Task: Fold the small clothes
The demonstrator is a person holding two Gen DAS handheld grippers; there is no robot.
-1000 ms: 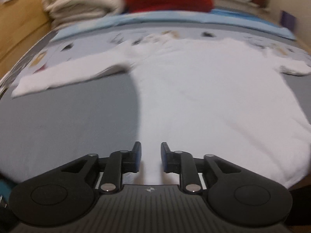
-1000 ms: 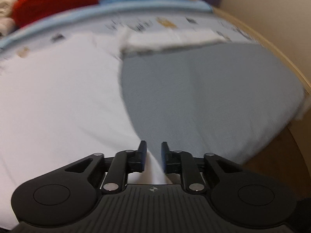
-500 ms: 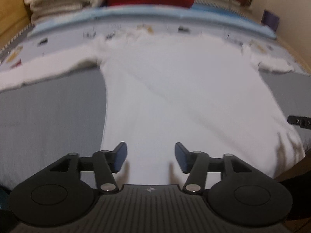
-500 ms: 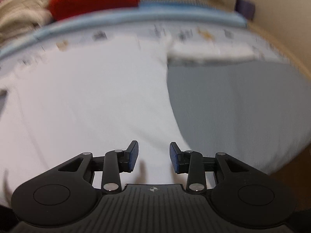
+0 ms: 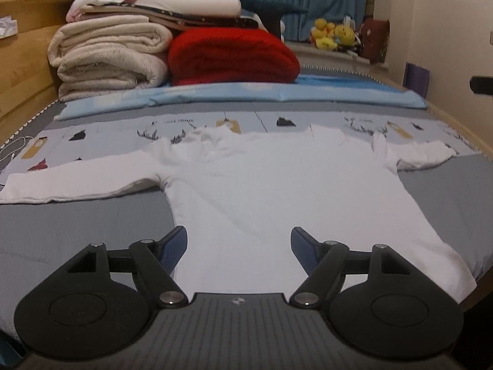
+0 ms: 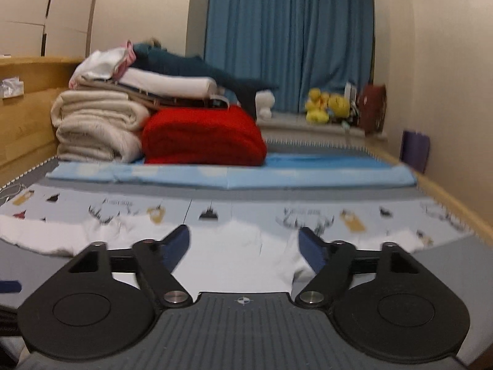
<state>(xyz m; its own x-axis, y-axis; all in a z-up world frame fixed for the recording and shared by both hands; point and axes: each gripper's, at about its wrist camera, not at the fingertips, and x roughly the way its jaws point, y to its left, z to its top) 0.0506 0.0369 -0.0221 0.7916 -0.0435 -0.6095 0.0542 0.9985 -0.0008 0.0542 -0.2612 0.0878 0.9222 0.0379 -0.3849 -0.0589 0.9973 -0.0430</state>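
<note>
Left wrist view: a white shirt lies flat on the grey bed, sleeves reaching toward 9 and 3 o'clock, collar at 12; the left gripper hangs over the hem, jaws opening, nothing between them. Right wrist view: the right gripper points over the shirt's collar end, jaws opening wide, nothing gripped. At 11 o'clock, folded cream blankets sit beside a red blanket.
</note>
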